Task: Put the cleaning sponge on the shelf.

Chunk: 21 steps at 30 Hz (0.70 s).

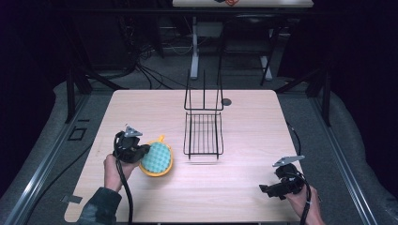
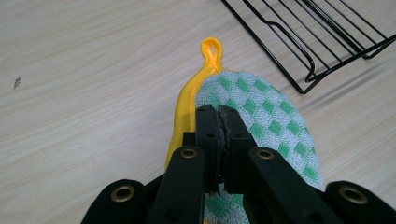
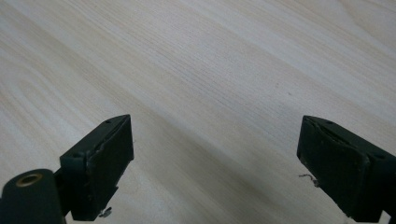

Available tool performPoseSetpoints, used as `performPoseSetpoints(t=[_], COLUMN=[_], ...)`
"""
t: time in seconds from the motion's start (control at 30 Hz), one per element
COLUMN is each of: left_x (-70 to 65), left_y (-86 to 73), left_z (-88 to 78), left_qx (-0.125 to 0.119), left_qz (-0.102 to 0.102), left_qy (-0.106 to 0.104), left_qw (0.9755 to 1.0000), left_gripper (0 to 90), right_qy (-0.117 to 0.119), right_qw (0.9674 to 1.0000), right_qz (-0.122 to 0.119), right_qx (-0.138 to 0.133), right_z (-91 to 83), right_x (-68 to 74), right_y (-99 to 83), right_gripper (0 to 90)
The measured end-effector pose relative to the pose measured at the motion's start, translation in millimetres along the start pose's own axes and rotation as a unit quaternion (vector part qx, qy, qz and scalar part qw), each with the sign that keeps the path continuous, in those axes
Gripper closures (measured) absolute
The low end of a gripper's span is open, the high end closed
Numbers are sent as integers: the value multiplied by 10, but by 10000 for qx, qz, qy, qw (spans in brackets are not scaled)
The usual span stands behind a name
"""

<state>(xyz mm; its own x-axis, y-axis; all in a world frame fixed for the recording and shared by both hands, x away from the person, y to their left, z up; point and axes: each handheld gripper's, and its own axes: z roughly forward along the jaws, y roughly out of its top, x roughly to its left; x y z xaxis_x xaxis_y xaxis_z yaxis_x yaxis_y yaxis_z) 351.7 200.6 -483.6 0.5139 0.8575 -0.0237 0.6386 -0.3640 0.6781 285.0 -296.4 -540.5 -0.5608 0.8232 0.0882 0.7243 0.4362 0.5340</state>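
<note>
A round pot holder with a green-and-white check face, yellow edging and a yellow loop lies at the table's left. My left gripper is shut on its near edge; in the left gripper view the two jaws meet on the checked cloth, pinched at the gripper. The yellow loop points away from the jaws. My right gripper rests low near the table's front right, jaws wide apart over bare wood, nothing between its fingertips.
A black wire rack stands at the table's middle, its upright back toward the far edge; its corner is just beyond the pot holder. A small dark disc lies behind the rack. The wooden table spreads between both grippers.
</note>
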Motion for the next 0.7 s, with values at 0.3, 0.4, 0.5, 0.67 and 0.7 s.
performPoseSetpoints(t=[0.3,0.4,0.5,0.67,0.7], left_x=[-8,-18,-29,-48,-52], left_y=[29,44,58,78,82], left_z=[-56,-84,-105,-130,-138], left_qx=[-24,-57,-91,-86,-81], left_qz=[56,81,115,172,178], left_qy=[-25,-33,-52,-73,-81], left_qw=[10000,9999,9999,9998,9998], left_gripper=[880,880,881,881,881], right_qy=[0,1,-5,-37,-36], right_qw=[10000,10000,10000,10000,10000], right_qz=[1,-13,-17,-48,-49], right_qx=[-22,10,-11,0,1], right_z=[4,-1,2,3,4], right_x=[5,6,6,2,2], right_y=[-1,1,0,-1,-2], right_gripper=[104,104,103,104,104])
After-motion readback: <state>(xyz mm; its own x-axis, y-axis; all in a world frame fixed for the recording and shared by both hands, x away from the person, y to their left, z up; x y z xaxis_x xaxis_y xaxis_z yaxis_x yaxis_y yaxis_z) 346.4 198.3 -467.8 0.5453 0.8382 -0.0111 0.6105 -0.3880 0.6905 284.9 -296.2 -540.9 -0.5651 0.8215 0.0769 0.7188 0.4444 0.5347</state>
